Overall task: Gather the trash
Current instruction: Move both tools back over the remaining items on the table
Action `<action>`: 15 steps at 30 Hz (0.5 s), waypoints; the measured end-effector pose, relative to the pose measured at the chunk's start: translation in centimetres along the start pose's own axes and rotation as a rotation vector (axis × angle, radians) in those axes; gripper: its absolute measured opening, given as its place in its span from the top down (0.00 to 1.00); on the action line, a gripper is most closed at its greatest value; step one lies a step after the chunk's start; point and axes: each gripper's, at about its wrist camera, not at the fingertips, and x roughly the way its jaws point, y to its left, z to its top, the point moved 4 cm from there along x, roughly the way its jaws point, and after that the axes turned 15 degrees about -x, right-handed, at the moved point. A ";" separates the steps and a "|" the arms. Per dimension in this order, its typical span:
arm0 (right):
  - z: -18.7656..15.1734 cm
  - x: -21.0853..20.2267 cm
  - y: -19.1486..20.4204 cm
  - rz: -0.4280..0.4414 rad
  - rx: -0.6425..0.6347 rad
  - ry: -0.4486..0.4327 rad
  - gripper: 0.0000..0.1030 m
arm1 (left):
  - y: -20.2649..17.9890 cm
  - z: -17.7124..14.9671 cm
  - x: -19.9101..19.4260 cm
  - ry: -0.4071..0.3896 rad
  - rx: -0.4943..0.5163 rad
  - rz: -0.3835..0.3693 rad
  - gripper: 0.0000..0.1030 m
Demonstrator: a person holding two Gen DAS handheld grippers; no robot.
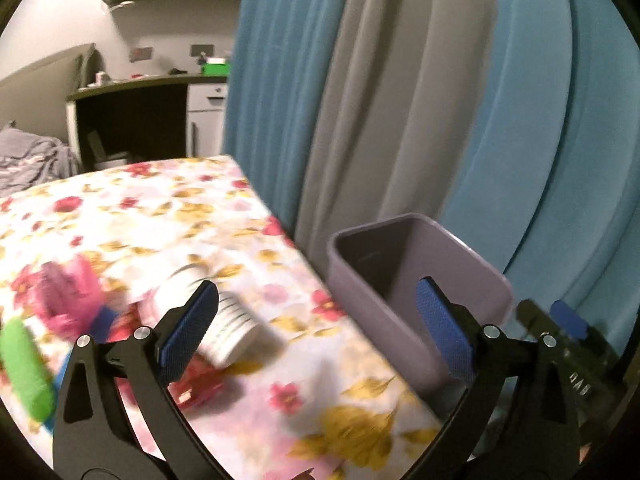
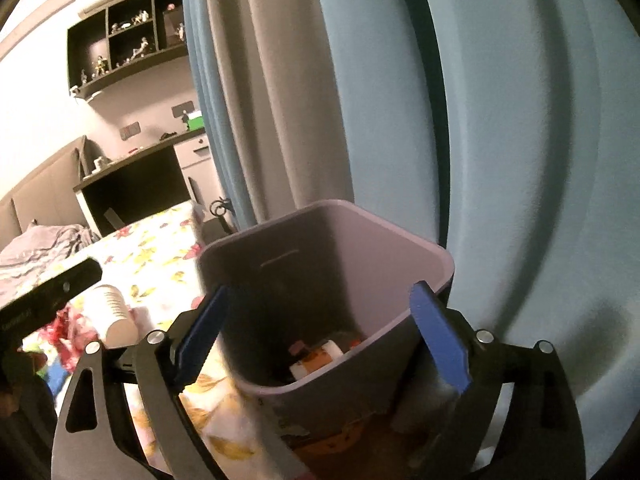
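Note:
A purple bin (image 1: pixel 360 292) stands beside the right edge of the floral-clothed table (image 1: pixel 160 208). My left gripper (image 1: pixel 318 292) hangs open over that edge with nothing between its fingers. On the cloth behind its left finger, a white paper cup (image 1: pixel 228 320) lies on its side, with a pink wrapper (image 1: pixel 68 296) and a green object (image 1: pixel 24 368) further left. My right gripper (image 2: pixel 320 294) is open above the bin (image 2: pixel 320 248), also holding nothing. Several pieces of trash (image 2: pixel 320 356) lie at the bin's bottom. The cup (image 2: pixel 114 312) shows at the left of the right wrist view.
Blue and grey curtains (image 1: pixel 400 100) hang close behind the bin. A dark desk (image 1: pixel 132 120) with a white drawer unit and wall shelves stands beyond the table. A bed with grey bedding (image 1: pixel 28 156) is at the far left.

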 end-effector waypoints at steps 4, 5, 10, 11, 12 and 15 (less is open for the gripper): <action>0.2 -1.6 1.7 0.008 -0.005 -0.036 0.06 | 2.5 -0.2 -2.8 -0.026 -0.003 0.053 0.06; 0.3 -2.0 2.3 0.010 -0.014 -0.047 0.06 | 3.3 -0.3 -3.6 -0.036 0.001 0.065 0.06; 0.5 -3.2 5.8 0.054 -0.068 -0.085 0.06 | 7.4 -0.7 -7.3 -0.087 -0.006 0.156 0.06; 0.4 -3.3 6.6 0.066 -0.081 -0.087 0.06 | 8.6 -0.8 -8.2 -0.100 -0.014 0.178 0.06; 0.4 -3.4 7.5 0.080 -0.093 -0.086 0.06 | 9.3 -0.9 -8.8 -0.109 -0.021 0.189 0.06; 0.2 -3.6 10.5 0.139 -0.135 -0.080 0.06 | 12.4 -1.4 -10.6 -0.129 -0.051 0.238 0.06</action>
